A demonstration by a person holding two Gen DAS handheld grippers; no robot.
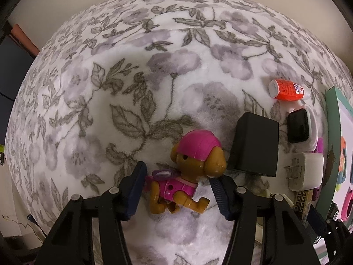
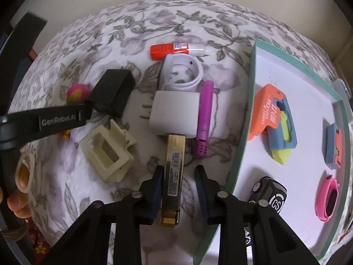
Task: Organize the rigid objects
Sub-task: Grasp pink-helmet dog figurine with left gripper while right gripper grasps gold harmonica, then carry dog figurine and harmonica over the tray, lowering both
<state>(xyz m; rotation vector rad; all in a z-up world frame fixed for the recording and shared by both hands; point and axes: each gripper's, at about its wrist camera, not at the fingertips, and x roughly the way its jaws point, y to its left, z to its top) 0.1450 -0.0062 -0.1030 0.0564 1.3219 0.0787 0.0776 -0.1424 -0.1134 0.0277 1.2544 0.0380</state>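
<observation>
While my left claw (image 1: 176,190) is standing apart around the toy dog (image 1: 187,174), just left of the black charger (image 1: 253,148), no pad is touching it; my right claw (image 2: 179,190) is straddling the gold bar (image 2: 173,176), right of that charger. Its left pad is touching; the right is standing clear.

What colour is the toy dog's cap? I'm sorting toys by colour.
Bright pink, over a brown head; the toy dog's cap shows best in the left wrist view.
</observation>
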